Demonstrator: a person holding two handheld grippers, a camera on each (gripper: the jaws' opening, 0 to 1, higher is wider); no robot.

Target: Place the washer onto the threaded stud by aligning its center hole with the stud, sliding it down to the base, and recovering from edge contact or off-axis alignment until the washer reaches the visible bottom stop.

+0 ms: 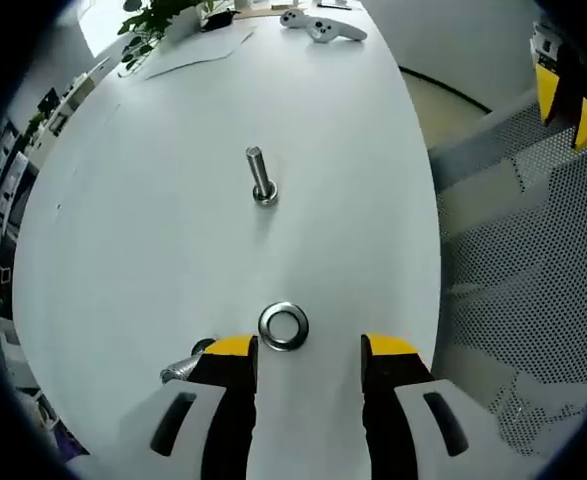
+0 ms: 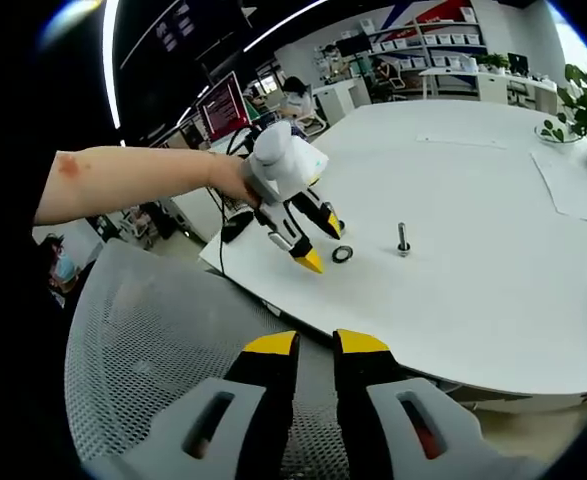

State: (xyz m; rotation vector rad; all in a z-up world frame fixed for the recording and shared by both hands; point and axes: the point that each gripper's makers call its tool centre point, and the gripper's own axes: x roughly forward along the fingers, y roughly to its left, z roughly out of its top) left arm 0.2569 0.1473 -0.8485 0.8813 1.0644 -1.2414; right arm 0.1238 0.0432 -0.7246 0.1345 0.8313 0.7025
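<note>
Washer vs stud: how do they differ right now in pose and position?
The washer lies flat on the white table, just ahead of the open left gripper; the stud stands upright farther away. The washer is a flat ring; the stud is a tall rod on a wider base. Both look metallic, and they sit apart.

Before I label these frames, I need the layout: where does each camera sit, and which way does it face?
Left gripper view: rides the left hand-held gripper, looking down along its open jaws at the washer and threaded stud on the white table.
Right gripper view: rides the right hand-held gripper above a mesh chair, facing the table edge; a person's forearm shows.
Shared: washer, stud, table, left hand-held gripper.
</note>
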